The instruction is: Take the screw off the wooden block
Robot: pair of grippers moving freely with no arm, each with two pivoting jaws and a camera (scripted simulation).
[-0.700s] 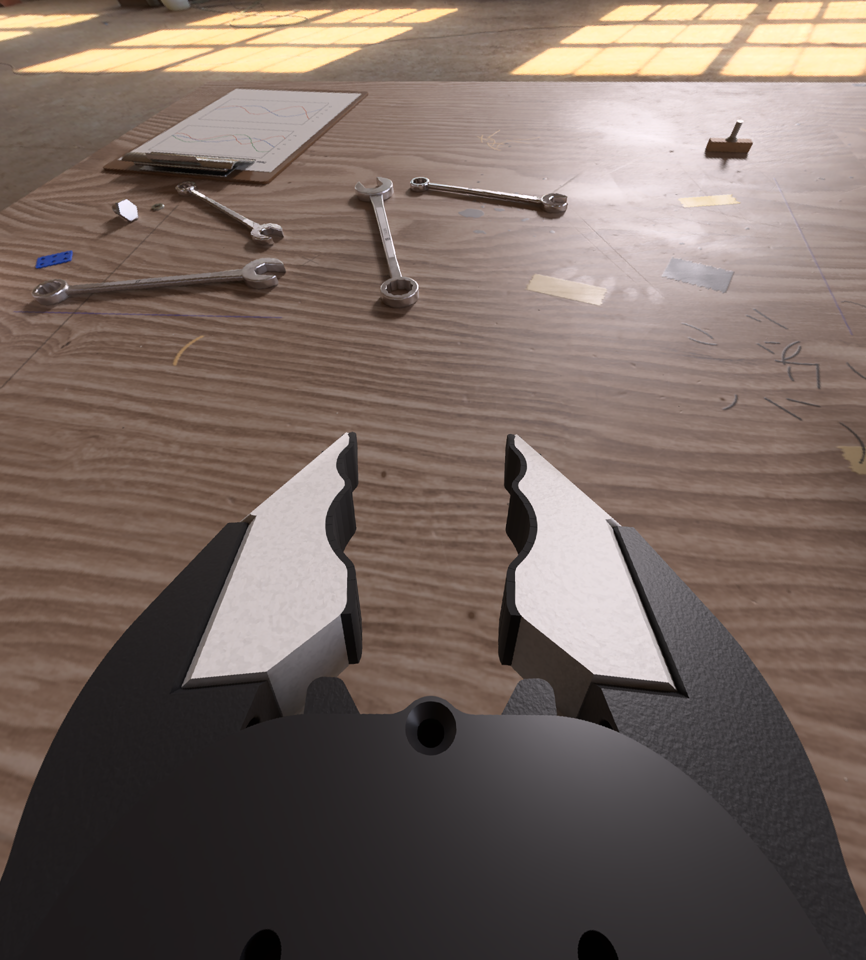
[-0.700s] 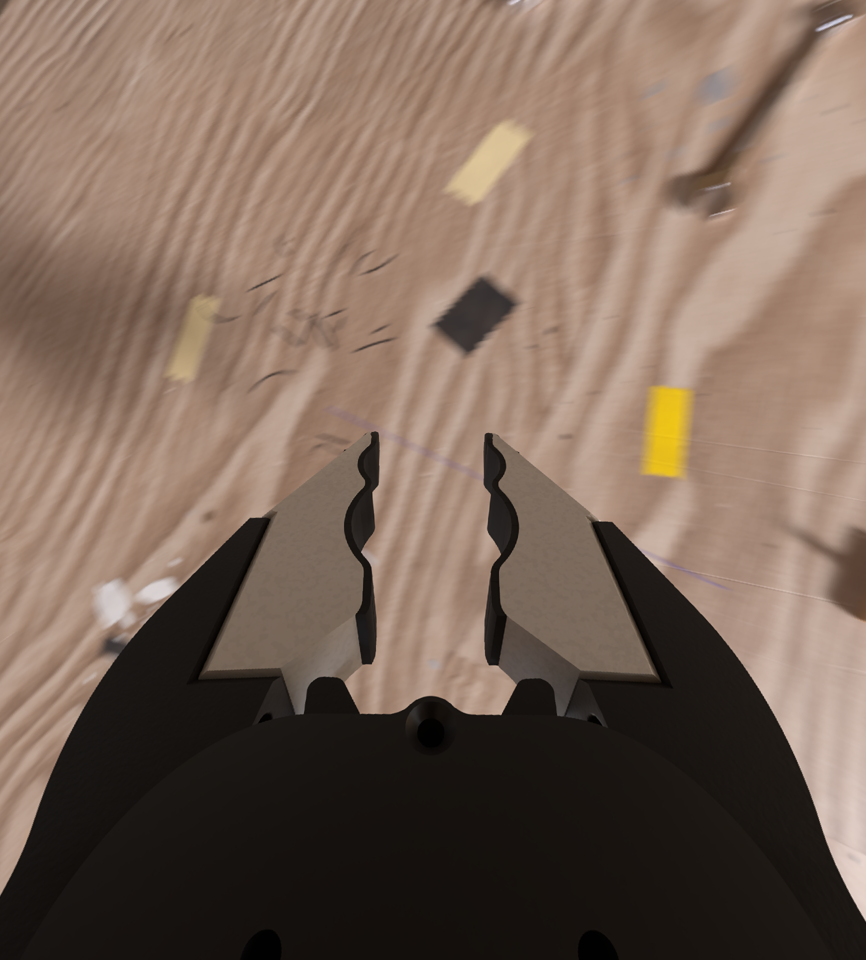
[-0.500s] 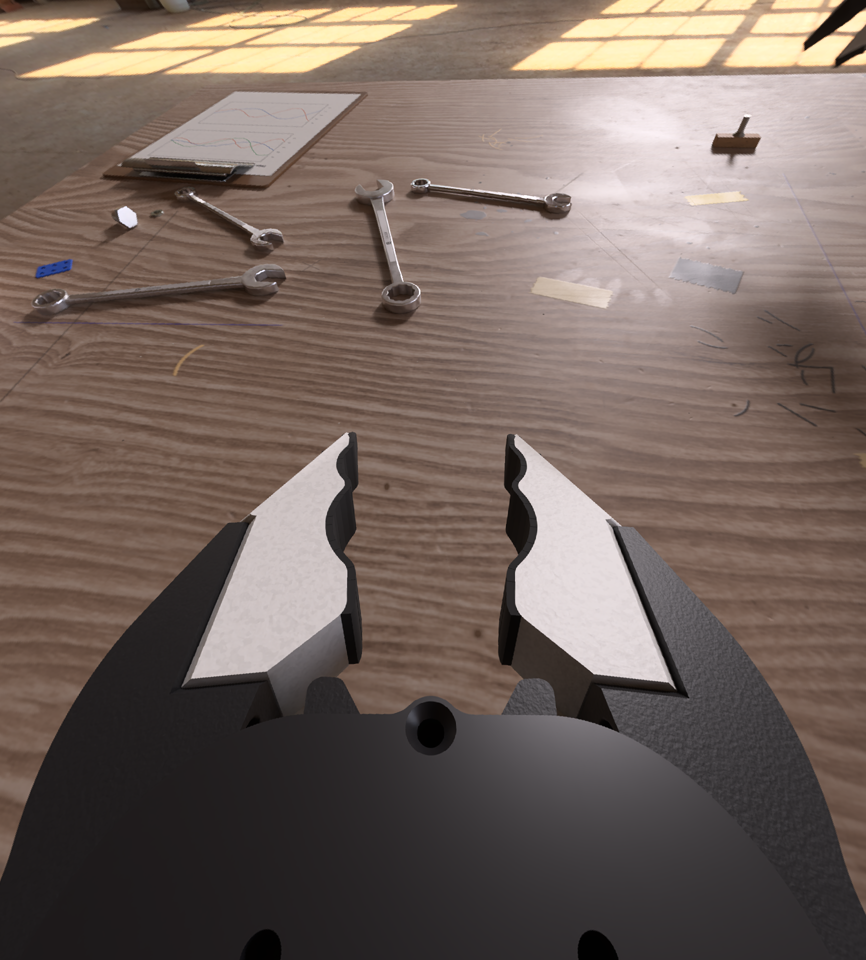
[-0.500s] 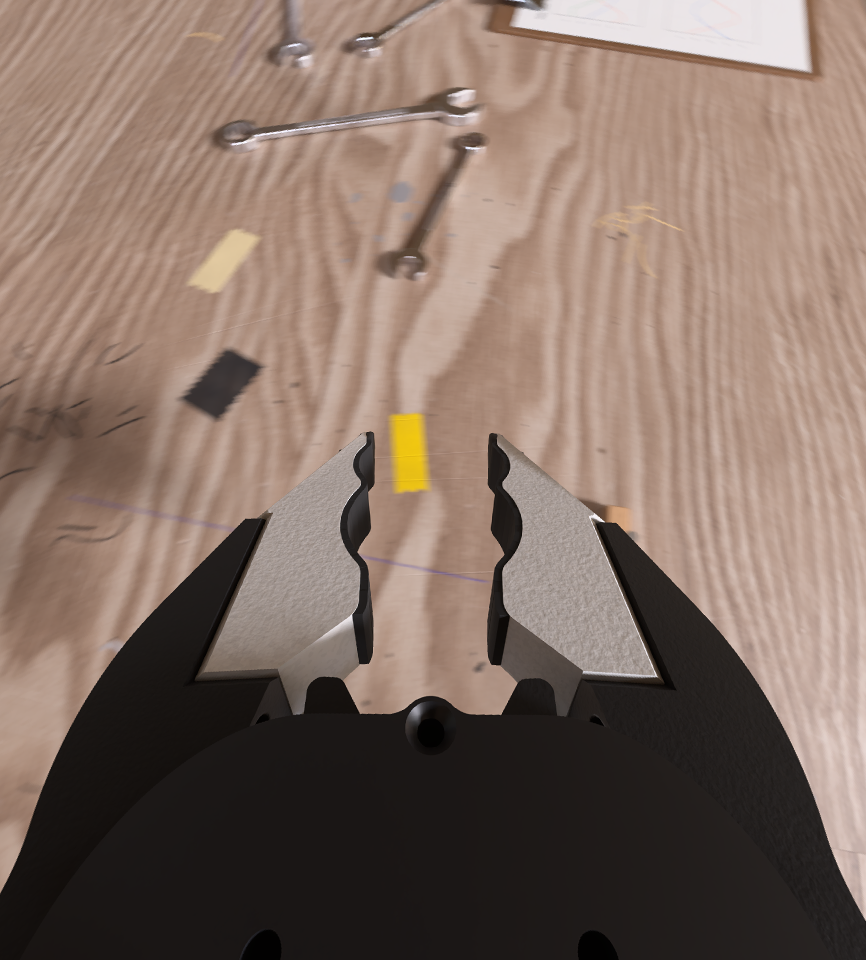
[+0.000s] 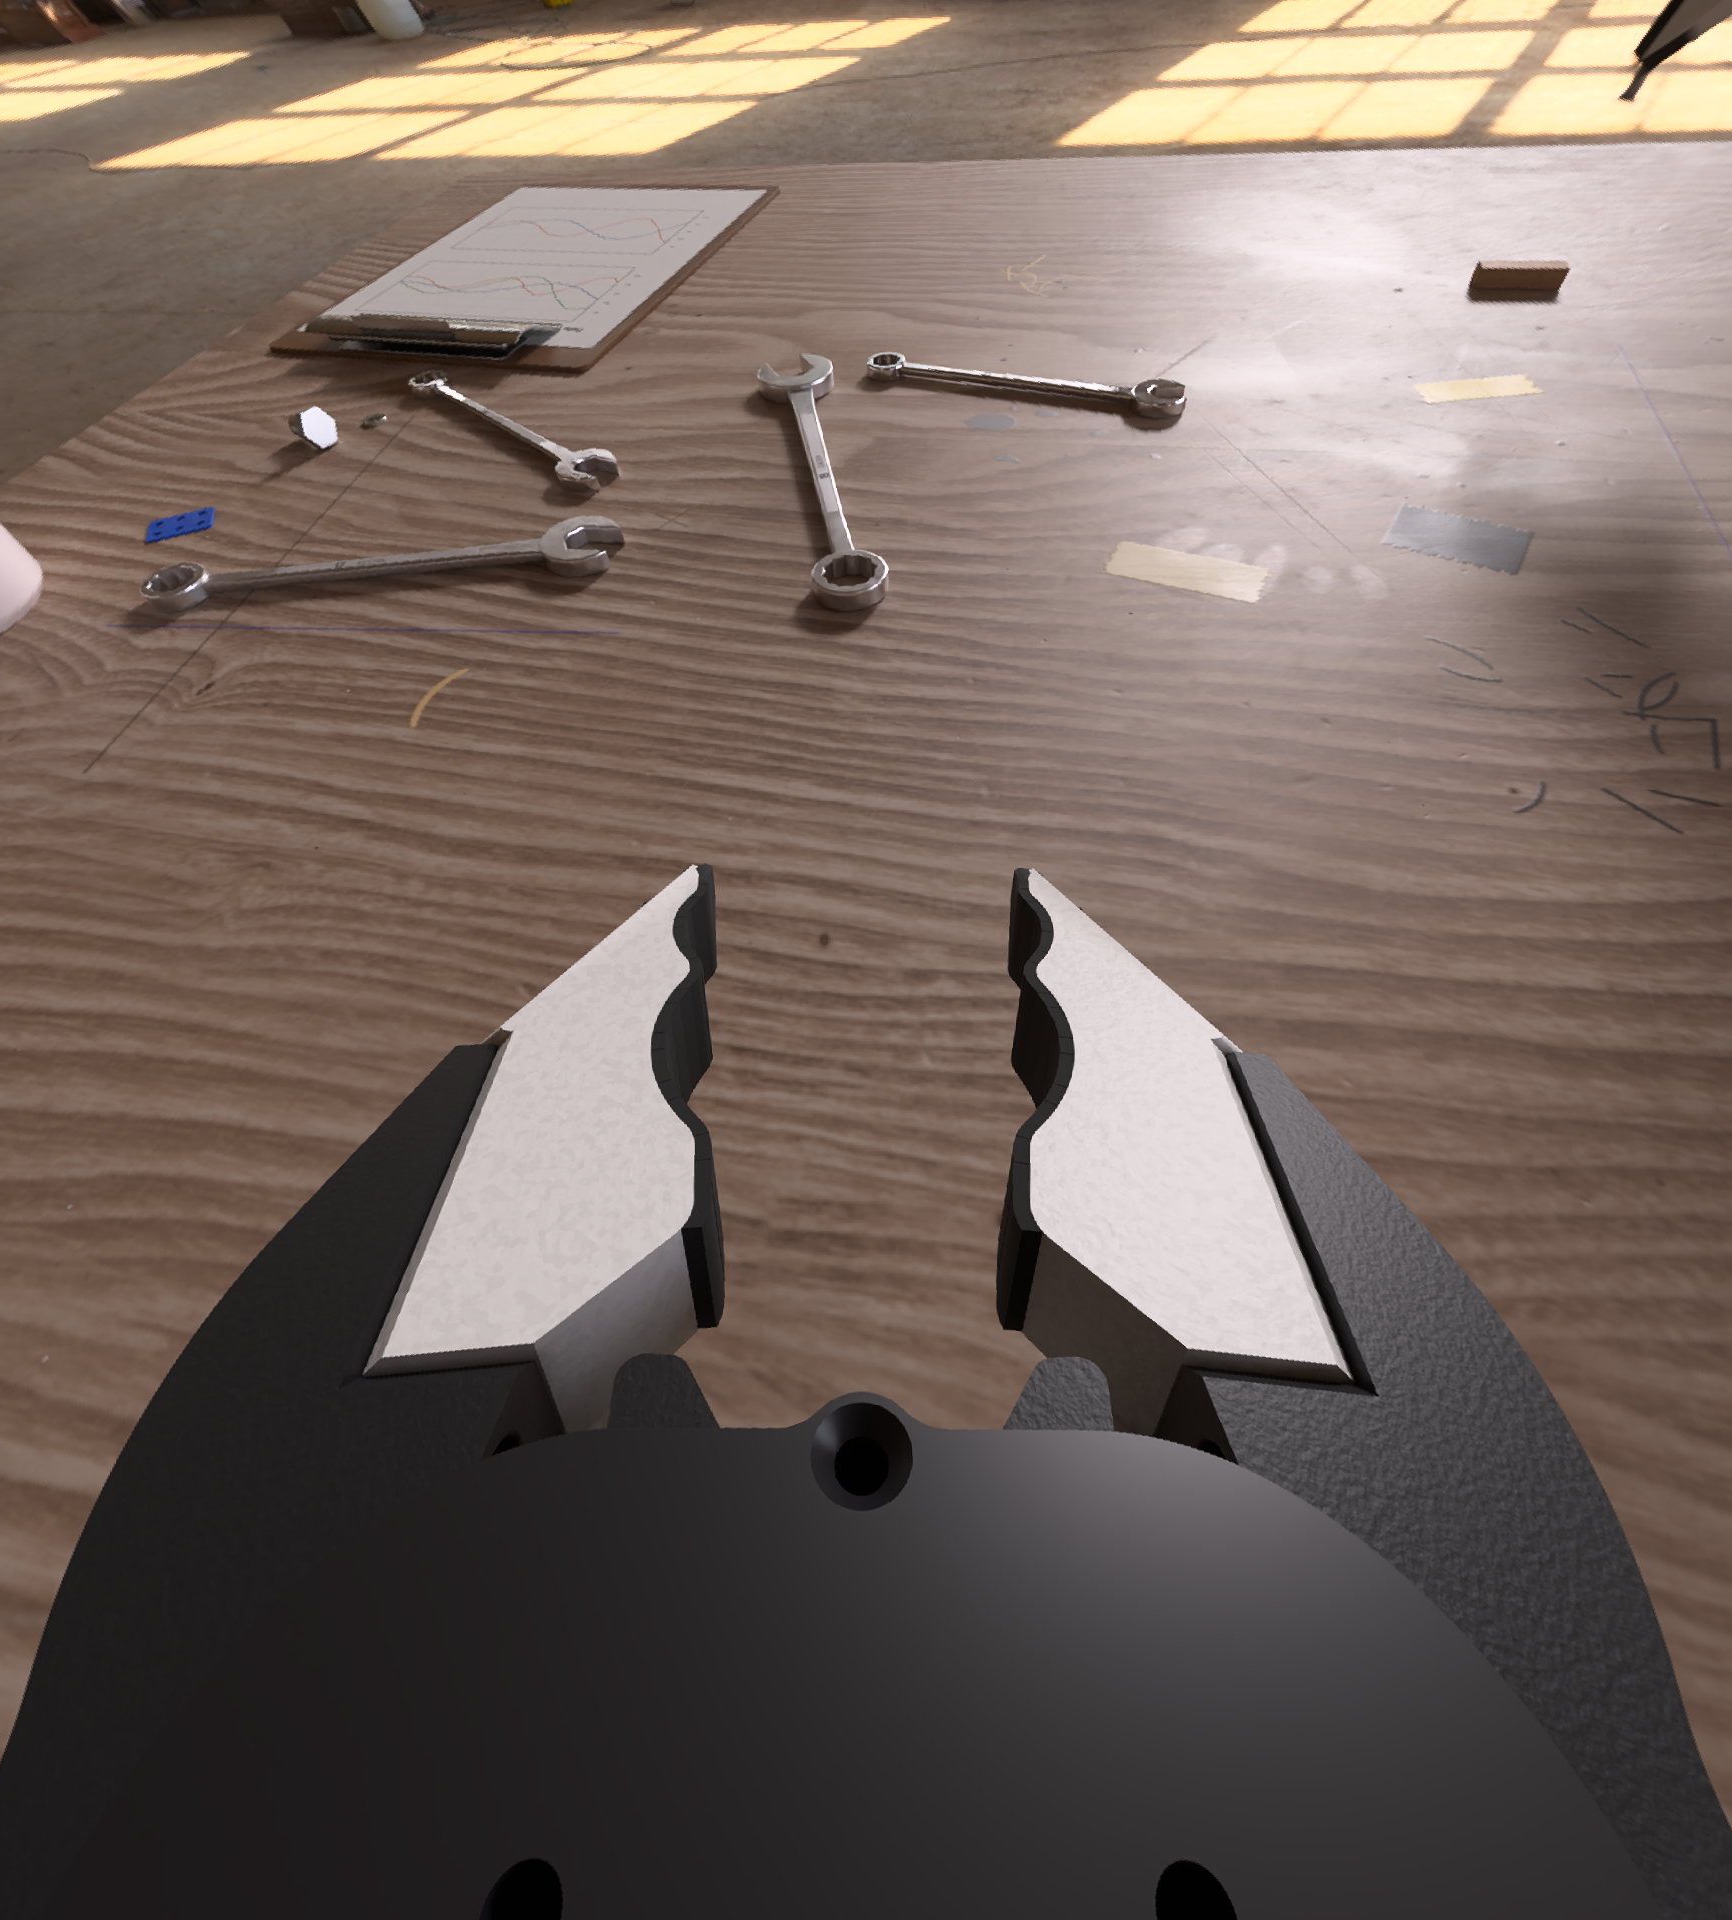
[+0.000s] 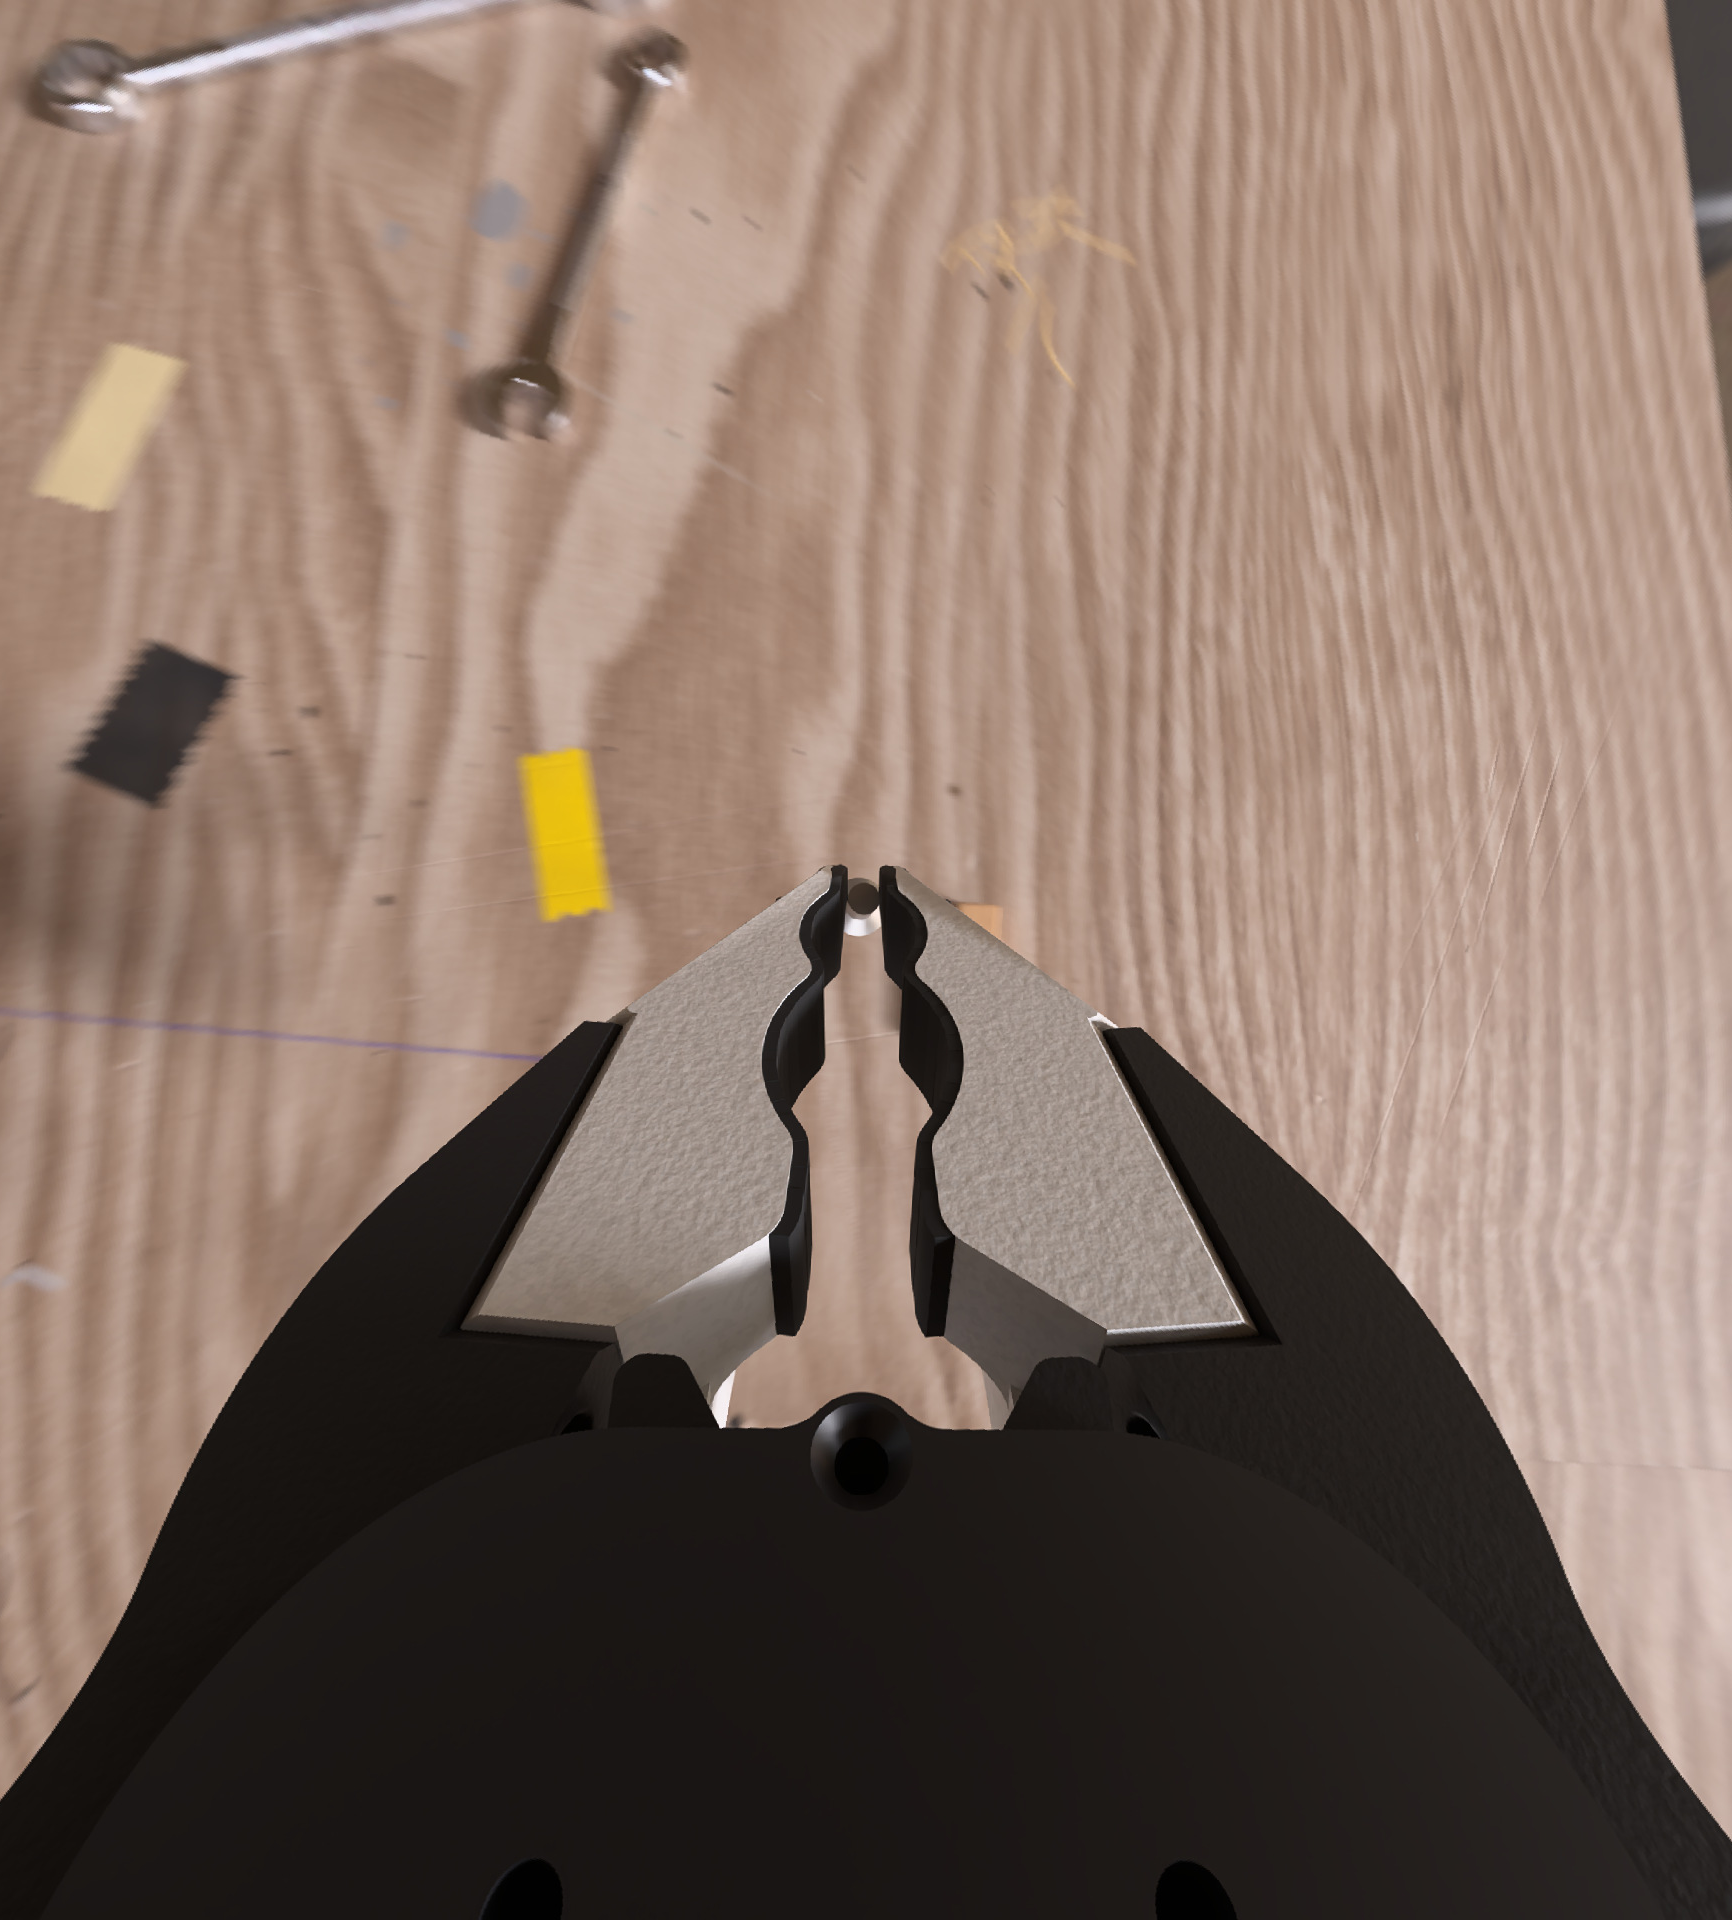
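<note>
The screw (image 6: 861,902) sits pinched between the tips of our right gripper (image 6: 862,883), its pale metal head just visible in the narrow gap where the jaws have closed on it. In the left wrist view the wooden block (image 5: 1518,278) lies bare at the far right of the table (image 5: 945,748), with no screw standing on it, so we judge the removal itself done. In the right wrist view only an orange-brown corner, probably the block, peeks out beside the right finger; how high the screw hangs above it we cannot tell. What is left, we think, is carrying the screw clear and setting it down. Our left gripper (image 5: 862,883) hangs over bare table, jaws apart and holding nothing, well short of the wrenches (image 5: 820,468) and the clipboard (image 5: 540,270).
</note>
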